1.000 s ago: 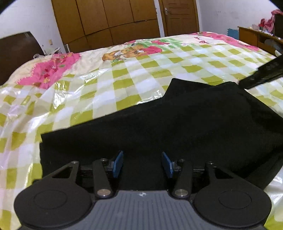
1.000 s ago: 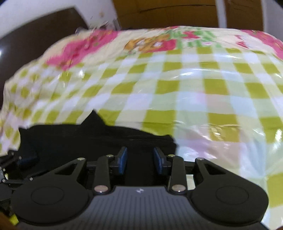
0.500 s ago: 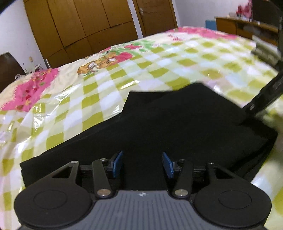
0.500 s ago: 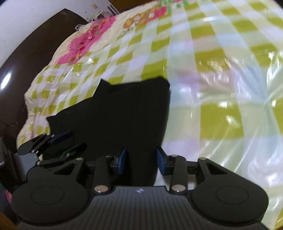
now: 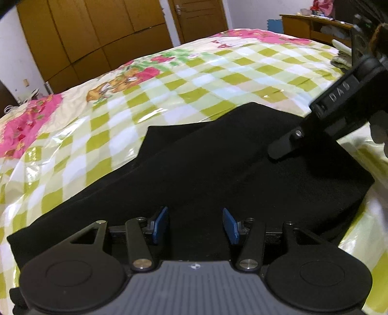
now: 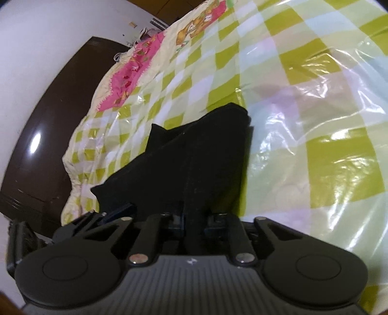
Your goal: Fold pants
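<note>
Black pants [image 5: 218, 169] lie folded on the checked bedspread [image 5: 169, 97]. My left gripper [image 5: 195, 225] hovers low over their near edge, its blue pads [image 5: 160, 224] apart with nothing between them. My right gripper [image 6: 194, 220] is tilted down at the right end of the pants [image 6: 194, 150]. Its jaws are closing and a raised ridge of black cloth is pinched between them. The left wrist view shows the right gripper [image 5: 283, 150] resting on the cloth at the right. In the right wrist view the left gripper [image 6: 116, 210] shows at the lower left.
The bedspread [image 6: 315, 121] is covered in shiny, wrinkled plastic. A dark headboard [image 6: 48, 121] stands at the left end of the bed. Wooden wardrobes [image 5: 97, 29] and a door [image 5: 198, 17] line the far wall. A desk [image 5: 315, 24] stands at the right.
My right gripper rolled, sank onto the pants and shut on a ridge of cloth. The left gripper slid sideways along the near edge and stayed open.
</note>
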A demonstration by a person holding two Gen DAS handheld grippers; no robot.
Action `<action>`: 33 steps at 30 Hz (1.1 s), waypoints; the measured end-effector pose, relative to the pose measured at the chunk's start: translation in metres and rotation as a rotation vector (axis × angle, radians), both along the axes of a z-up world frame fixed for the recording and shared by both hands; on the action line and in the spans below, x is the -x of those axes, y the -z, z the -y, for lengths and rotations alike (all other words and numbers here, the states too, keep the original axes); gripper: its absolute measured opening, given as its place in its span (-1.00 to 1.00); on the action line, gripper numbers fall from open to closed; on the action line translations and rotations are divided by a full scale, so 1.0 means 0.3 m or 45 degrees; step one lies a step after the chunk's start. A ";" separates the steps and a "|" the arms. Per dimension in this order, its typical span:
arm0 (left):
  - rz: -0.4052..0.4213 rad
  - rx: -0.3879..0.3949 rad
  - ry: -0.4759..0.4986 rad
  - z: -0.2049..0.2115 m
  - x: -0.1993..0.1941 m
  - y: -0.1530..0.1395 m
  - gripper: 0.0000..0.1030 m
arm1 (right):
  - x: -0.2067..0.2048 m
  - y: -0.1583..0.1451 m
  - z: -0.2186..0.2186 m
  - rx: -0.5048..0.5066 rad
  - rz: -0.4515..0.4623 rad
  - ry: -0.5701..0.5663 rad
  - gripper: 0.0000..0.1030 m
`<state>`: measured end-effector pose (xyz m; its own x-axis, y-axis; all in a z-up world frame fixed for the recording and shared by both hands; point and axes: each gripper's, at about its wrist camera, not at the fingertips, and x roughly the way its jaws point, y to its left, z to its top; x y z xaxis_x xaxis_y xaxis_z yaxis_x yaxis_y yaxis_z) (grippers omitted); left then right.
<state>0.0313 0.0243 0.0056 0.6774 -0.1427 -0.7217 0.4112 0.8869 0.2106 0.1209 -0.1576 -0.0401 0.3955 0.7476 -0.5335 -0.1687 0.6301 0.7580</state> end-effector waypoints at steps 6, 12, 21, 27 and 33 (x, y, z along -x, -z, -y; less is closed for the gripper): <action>-0.019 0.064 0.154 0.176 -0.023 -0.004 0.19 | 0.012 -0.045 0.139 0.016 0.028 0.094 -0.83; -0.023 0.110 0.306 0.383 -0.063 0.000 0.23 | 0.068 -0.072 0.401 0.159 0.011 0.297 -0.81; -0.034 0.073 0.127 0.419 -0.035 0.001 0.27 | 0.153 -0.120 0.407 0.411 0.063 0.349 -0.39; -0.089 0.128 -0.017 0.352 -0.023 0.002 0.35 | 0.184 -0.117 0.382 0.473 0.089 0.378 -0.35; -0.091 0.150 -0.058 0.324 -0.004 0.011 0.41 | 0.199 -0.100 0.345 0.565 0.082 0.357 -0.29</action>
